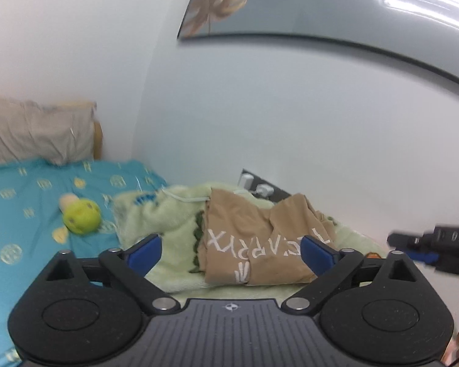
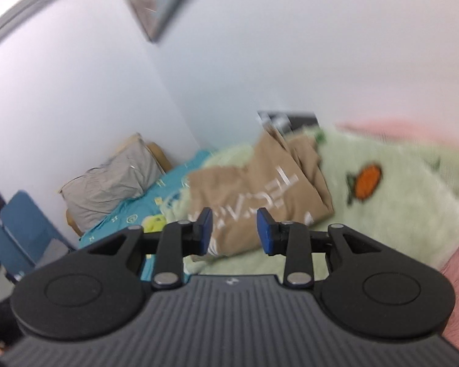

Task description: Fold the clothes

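Note:
A tan garment with white lettering [image 1: 254,238] lies folded and a little rumpled on a pale green fleece blanket [image 1: 174,214]. My left gripper [image 1: 231,253] is open, raised in front of the garment and not touching it. The right gripper [image 1: 425,247] shows at the right edge of the left wrist view, held by a hand. In the blurred right wrist view the same tan garment [image 2: 260,183] lies ahead on the green blanket [image 2: 397,202]. My right gripper [image 2: 235,231] is open with a moderate gap, nothing between its blue pads.
A turquoise patterned bedsheet [image 1: 30,208] carries a yellow-green plush toy [image 1: 81,212] and a beige pillow [image 1: 36,131]. White walls close in behind the bed. A dark power strip with white plugs [image 1: 260,186] sits by the wall. Blue chairs [image 2: 21,232] stand at left.

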The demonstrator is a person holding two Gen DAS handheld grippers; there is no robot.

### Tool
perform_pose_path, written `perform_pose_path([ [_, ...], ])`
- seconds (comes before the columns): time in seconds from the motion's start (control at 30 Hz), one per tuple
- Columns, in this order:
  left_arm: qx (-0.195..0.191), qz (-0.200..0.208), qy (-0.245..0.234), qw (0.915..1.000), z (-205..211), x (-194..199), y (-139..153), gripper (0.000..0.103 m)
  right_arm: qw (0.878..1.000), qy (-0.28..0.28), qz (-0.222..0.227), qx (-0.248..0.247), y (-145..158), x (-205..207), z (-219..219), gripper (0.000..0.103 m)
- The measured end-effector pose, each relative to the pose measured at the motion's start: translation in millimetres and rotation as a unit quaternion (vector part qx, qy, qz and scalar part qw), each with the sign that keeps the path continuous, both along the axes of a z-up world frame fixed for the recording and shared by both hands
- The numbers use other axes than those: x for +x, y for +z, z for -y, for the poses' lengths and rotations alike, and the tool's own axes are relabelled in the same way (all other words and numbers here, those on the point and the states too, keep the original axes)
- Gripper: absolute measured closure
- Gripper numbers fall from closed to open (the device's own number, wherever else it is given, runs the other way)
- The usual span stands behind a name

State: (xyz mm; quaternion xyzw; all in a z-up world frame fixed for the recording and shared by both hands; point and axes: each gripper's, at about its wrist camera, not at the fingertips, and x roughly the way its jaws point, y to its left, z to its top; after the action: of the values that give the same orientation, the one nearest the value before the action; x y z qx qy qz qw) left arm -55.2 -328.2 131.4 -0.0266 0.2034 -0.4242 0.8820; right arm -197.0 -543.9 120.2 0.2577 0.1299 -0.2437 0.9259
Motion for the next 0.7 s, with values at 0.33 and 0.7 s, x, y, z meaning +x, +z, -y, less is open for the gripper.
perform_pose_path([
  [0.33,-0.013,0.074,0.005,0.9972,-30.3,-41.2,-18.6,0.0,0.977,0.025,0.057,-0.203,-13.8,0.0,-66.2,0.0],
  [0.7,-0.005,0.087,0.013,0.9961,-34.7,-37.2,-51.7,0.0,0.979,-0.014,0.02,-0.204,-52.6,21.6,-55.6,0.0],
])
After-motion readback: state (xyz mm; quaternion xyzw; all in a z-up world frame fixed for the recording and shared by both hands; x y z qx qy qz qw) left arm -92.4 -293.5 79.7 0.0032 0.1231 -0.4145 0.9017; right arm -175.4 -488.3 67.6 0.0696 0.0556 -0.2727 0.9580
